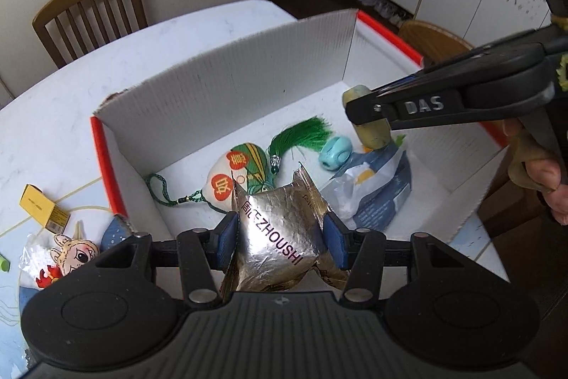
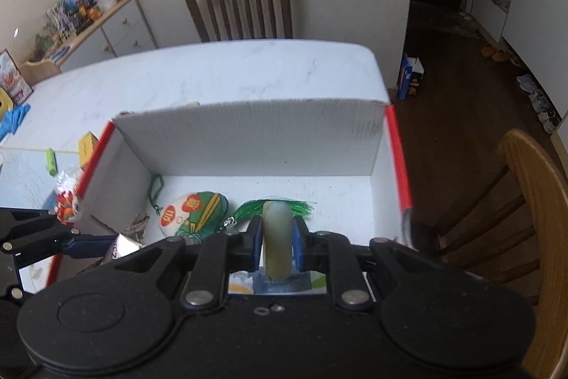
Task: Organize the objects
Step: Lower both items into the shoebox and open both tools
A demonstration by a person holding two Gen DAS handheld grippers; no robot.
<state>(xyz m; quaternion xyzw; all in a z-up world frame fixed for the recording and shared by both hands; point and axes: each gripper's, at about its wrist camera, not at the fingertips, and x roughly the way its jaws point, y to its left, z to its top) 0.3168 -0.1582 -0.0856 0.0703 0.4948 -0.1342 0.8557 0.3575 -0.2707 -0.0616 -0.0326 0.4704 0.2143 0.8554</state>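
Note:
A white cardboard box (image 1: pixel 220 73) (image 2: pixel 248 134) with red edges stands on the table. My left gripper (image 1: pixel 280 233) is shut on a silver foil packet (image 1: pixel 280 233) printed ZHOUSHI, held over the box's near wall. My right gripper (image 2: pixel 278 240) (image 1: pixel 365 119) is shut on a pale green ring (image 2: pixel 277 237) (image 1: pixel 372 134), hanging over the box's right half. In the box lie an embroidered sachet (image 1: pixel 241 173) (image 2: pixel 193 212) with a green tassel (image 1: pixel 305 134) (image 2: pixel 280 206), a light blue ring-shaped toy (image 1: pixel 335 153) and a blue-grey bag (image 1: pixel 380 190).
Left of the box on the white table (image 1: pixel 106 59) lie a yellow carton (image 1: pixel 39 205), a cartoon bunny trinket in plastic (image 1: pixel 71 254) and a green stick (image 2: pixel 50 160). Wooden chairs (image 1: pixel 92 9) (image 2: pixel 525 201) stand at the far side and at the right edge.

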